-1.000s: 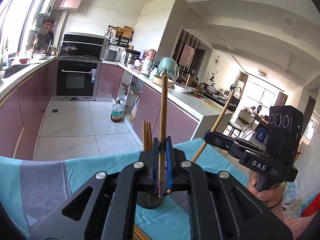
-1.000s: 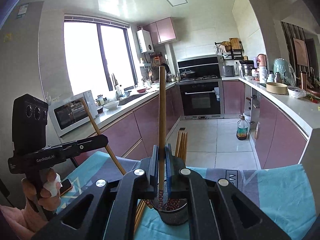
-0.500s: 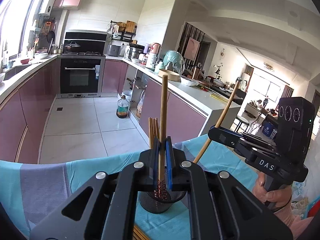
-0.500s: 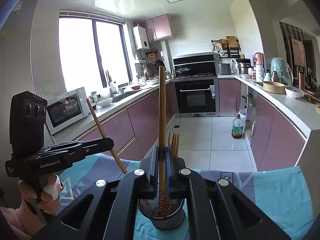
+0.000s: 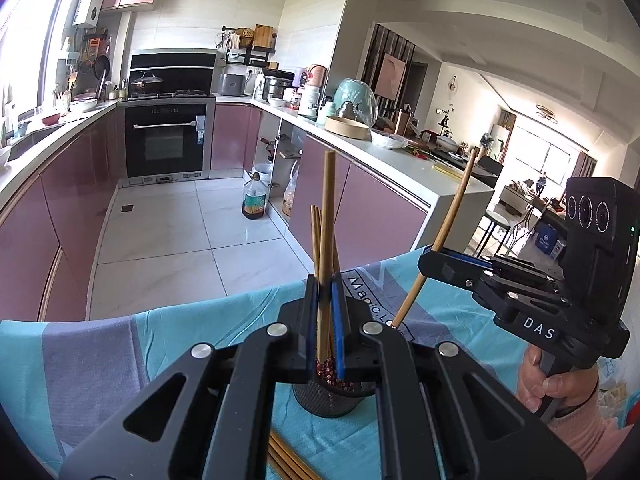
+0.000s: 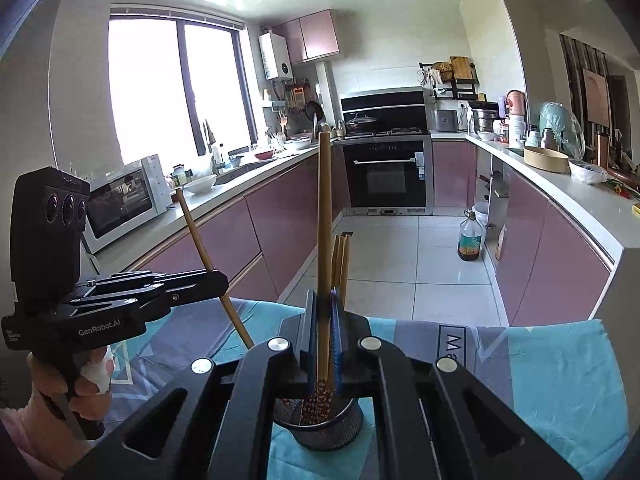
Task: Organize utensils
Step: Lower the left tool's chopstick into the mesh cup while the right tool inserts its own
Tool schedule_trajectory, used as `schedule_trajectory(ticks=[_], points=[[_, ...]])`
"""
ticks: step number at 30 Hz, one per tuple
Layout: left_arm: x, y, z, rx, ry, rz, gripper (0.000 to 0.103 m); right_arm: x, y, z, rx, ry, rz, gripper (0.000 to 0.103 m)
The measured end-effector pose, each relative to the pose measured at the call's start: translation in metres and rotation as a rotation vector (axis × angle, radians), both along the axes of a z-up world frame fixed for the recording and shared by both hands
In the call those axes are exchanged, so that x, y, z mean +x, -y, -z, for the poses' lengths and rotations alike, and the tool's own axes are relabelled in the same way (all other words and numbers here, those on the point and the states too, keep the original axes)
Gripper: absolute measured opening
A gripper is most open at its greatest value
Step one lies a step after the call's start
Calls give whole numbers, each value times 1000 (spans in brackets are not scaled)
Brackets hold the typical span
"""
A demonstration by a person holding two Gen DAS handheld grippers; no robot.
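Observation:
My left gripper [image 5: 325, 286] is shut on a wooden chopstick [image 5: 329, 208] held upright, its patterned lower end inside the black mesh holder [image 5: 328, 404]. Several more chopsticks [image 5: 315, 240] stand in that holder. To the right, a hand holds my right gripper [image 5: 434, 260], shut on a slanted chopstick [image 5: 456, 220] whose tip points down at the holder. In the right wrist view, my right gripper [image 6: 322, 300] clamps its chopstick [image 6: 324, 200] over the holder [image 6: 320, 432], beside the standing chopsticks [image 6: 341, 260]. At left is my left gripper [image 6: 220, 278] with its chopstick [image 6: 196, 232].
A teal and grey cloth [image 5: 120, 360] covers the table. Loose chopsticks [image 5: 284, 460] lie on it near the front edge, under my left gripper. Beyond the table are a tiled kitchen floor, pink cabinets [image 6: 560, 260], an oven [image 6: 386, 176] and an oil bottle [image 5: 254, 202].
Both grippers have sunk toward the holder with their chopsticks, so the holder shows more fully beneath the jaws. The right gripper has come lower and nearer in the left wrist view.

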State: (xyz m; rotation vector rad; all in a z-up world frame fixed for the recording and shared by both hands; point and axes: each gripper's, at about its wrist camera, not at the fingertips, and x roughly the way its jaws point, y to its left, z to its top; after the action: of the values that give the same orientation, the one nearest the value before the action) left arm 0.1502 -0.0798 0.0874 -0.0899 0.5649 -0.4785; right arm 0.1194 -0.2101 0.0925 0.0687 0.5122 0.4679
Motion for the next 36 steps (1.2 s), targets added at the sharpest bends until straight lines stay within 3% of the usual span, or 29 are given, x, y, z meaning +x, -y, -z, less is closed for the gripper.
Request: schedule_trajectory(ticks=[17, 36], points=[[17, 8, 1, 63, -43, 25, 7, 12, -7, 22, -48, -85, -2, 5], [69, 20, 19, 102, -120, 37, 8, 41, -12, 38, -51, -172, 24, 8]])
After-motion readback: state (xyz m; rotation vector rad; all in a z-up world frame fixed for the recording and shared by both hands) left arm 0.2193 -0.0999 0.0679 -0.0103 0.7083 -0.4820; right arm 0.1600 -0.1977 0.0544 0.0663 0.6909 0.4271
